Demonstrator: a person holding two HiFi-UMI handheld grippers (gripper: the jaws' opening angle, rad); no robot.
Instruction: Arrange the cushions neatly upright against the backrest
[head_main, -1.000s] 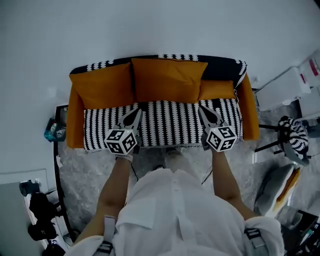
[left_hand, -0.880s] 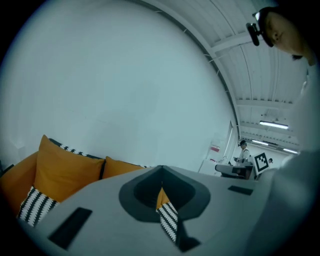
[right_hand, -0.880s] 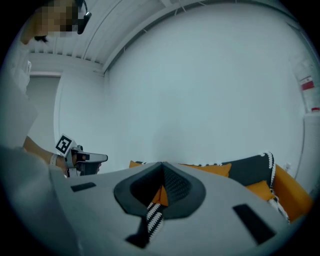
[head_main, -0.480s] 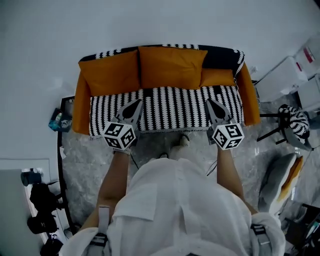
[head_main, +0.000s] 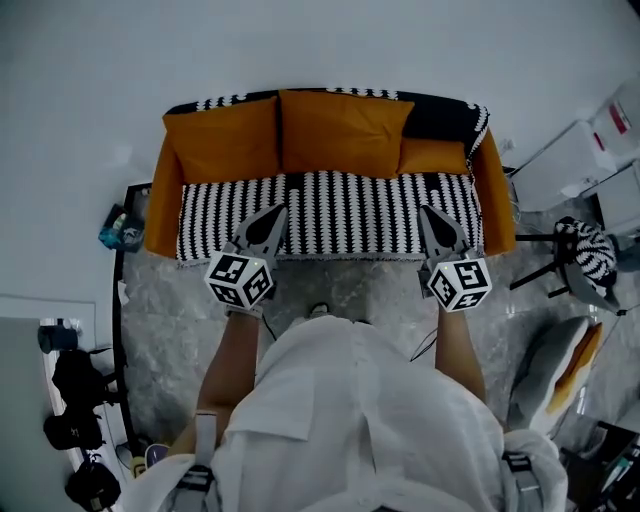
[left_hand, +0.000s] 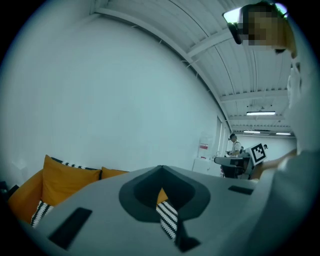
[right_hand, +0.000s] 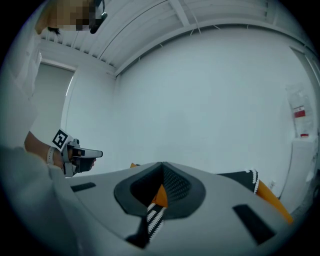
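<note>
Your left gripper (head_main: 277, 211) and right gripper (head_main: 429, 211), both grey hard plastic with wedge-shaped jaws, are clenched with nothing between them. Each hangs over the front edge of the sofa (head_main: 350, 215), whose seat wears a black-and-white zigzag-striped woven cover between smooth orange arms.

Three soft orange fabric cushions stand against the backrest. A squarish left cushion (head_main: 222, 140) is at the left corner and a wider middle cushion (head_main: 343, 132) touches it. A smaller right cushion (head_main: 432, 157) sits lower near the right corner.

Each cube (head_main: 240, 280) carries black-and-white square markers. A red-and-white label (right_hand: 299, 112) by the wall is too small to read.
</note>
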